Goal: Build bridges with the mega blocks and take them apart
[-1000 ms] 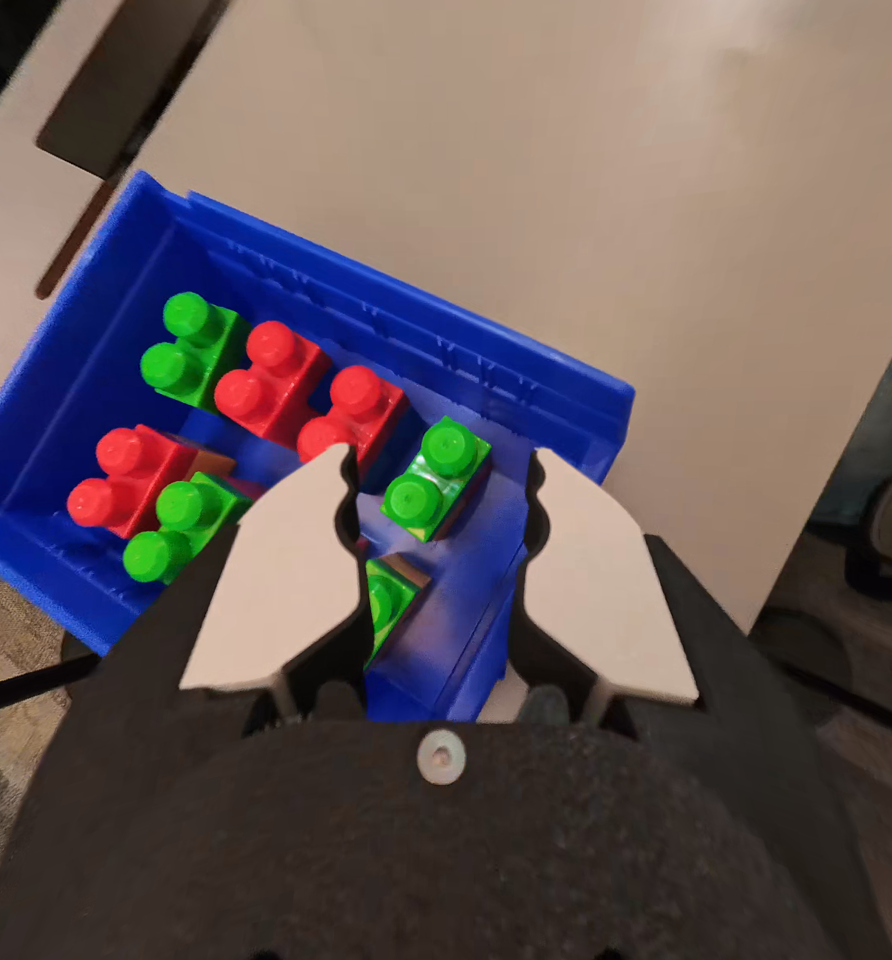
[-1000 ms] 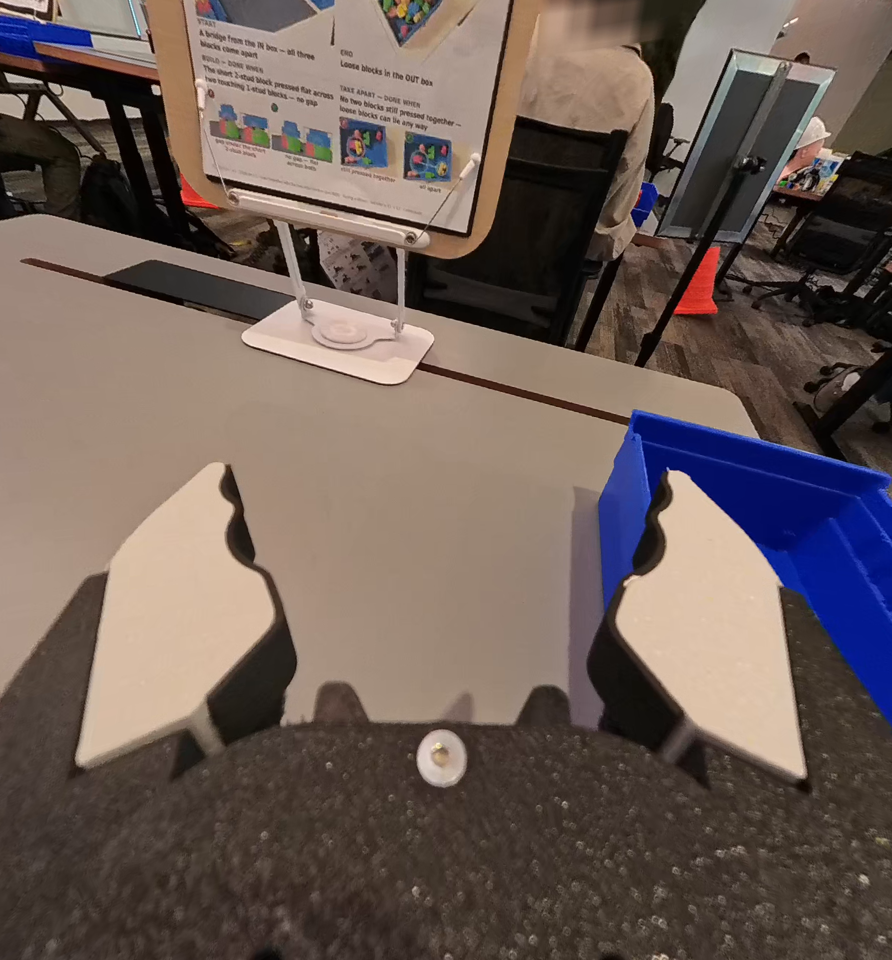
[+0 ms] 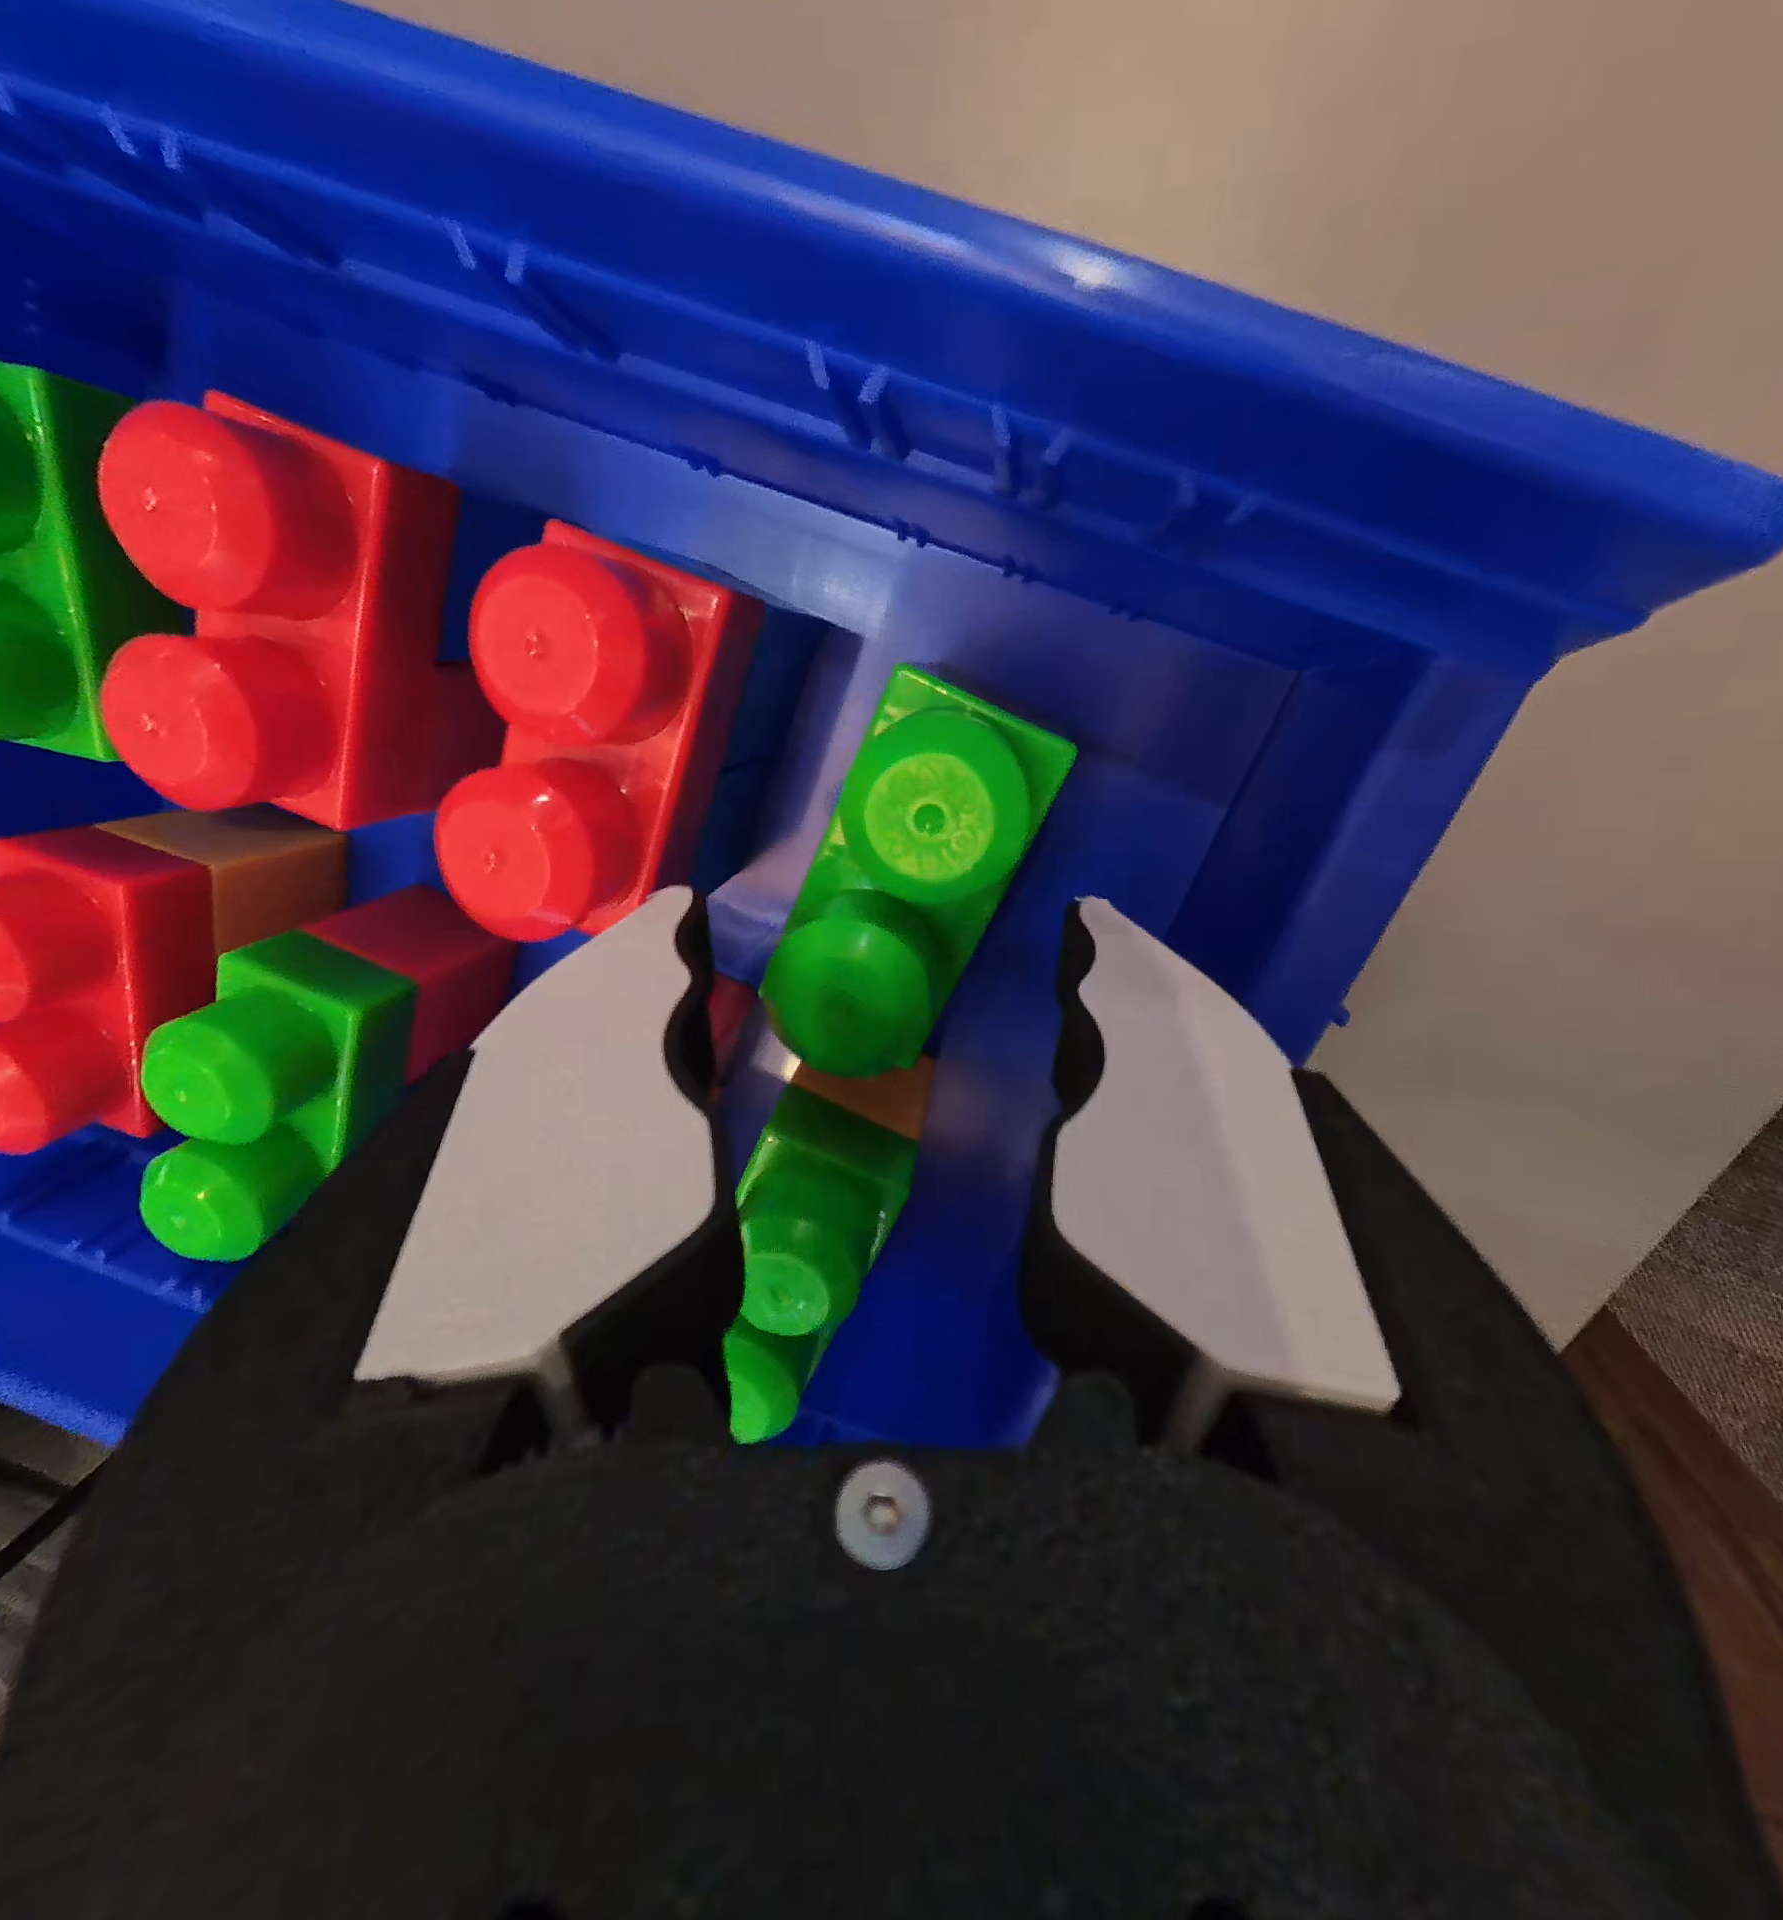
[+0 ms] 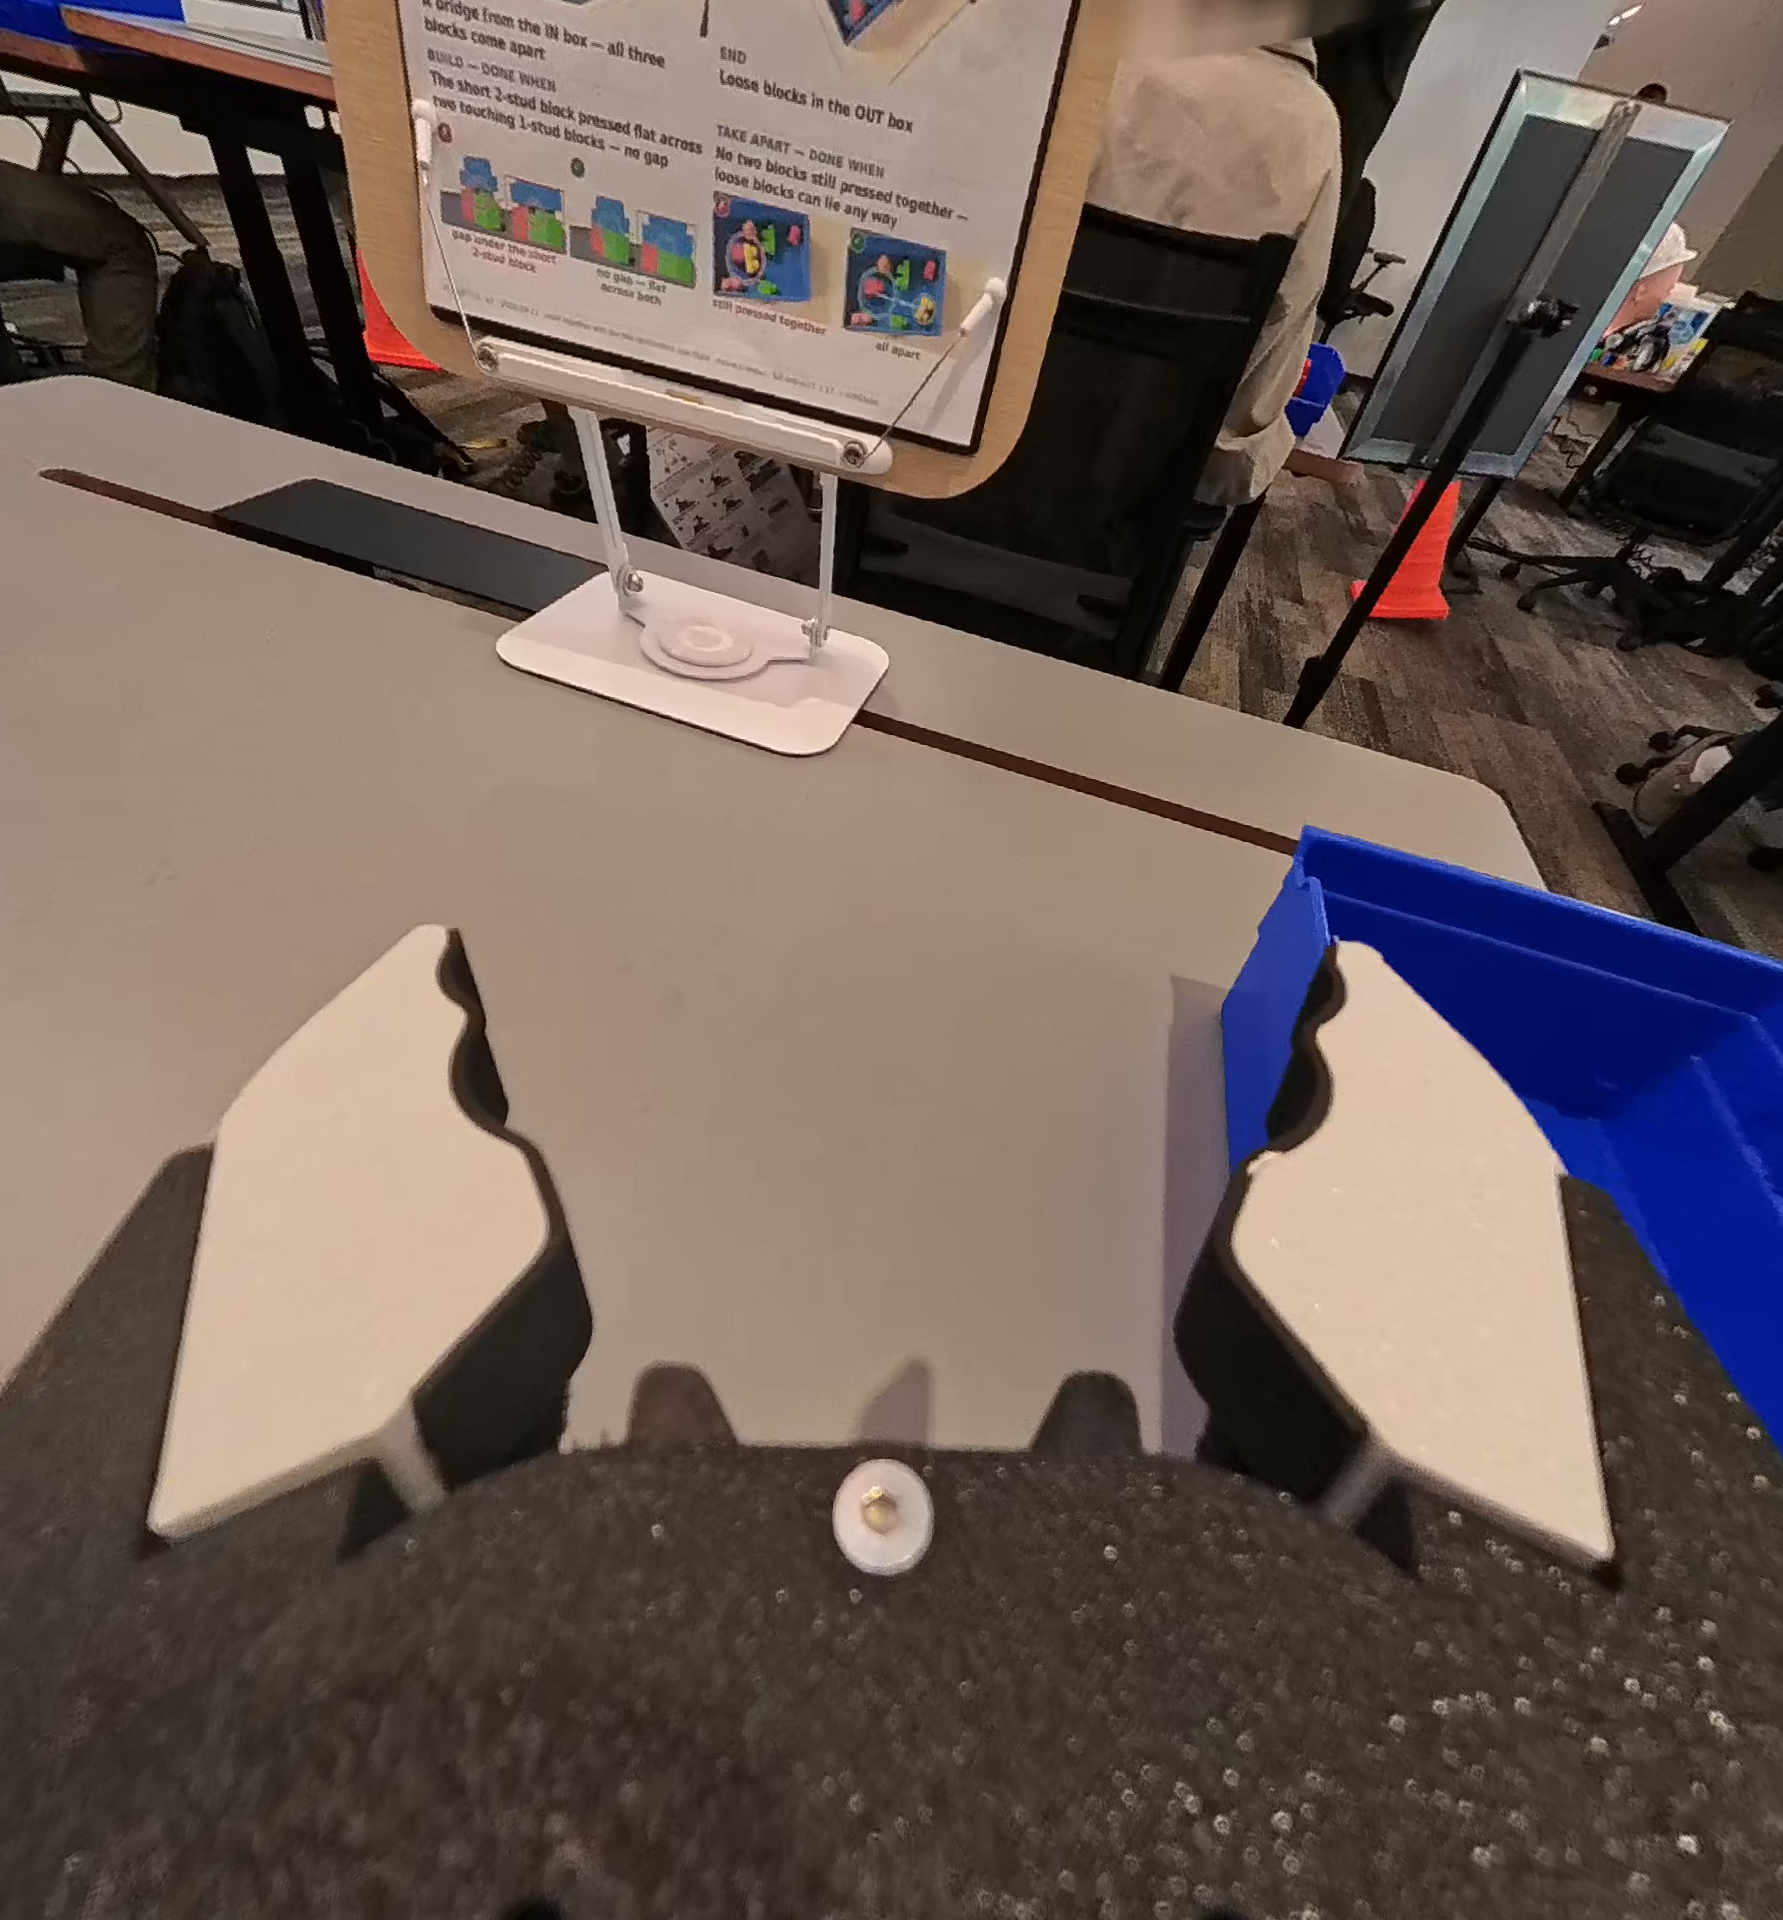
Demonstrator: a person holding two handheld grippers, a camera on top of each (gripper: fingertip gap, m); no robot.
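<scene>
In the left wrist view a blue bin [image 3: 1074, 343] holds several red and green two-stud blocks. My left gripper [image 3: 882, 914] is open and low inside the bin. A green two-stud block [image 3: 918, 831] stands between and just beyond its fingertips, apart from both. A second green block [image 3: 814, 1236] lies closer in, between the fingers. Red blocks [image 3: 575, 727] lie to the left. My right gripper [image 4: 892, 945] is open and empty over the bare grey table [image 4: 762, 883].
A second blue bin [image 4: 1614, 1039] sits at the right of the right gripper, its inside showing no blocks. A white stand [image 4: 700, 665] with an instruction board stands at the table's far side. A person sits on a chair behind it.
My left gripper has dropped down into the bin and closer to the green blocks, jaws still open. The right gripper has hardly moved.
</scene>
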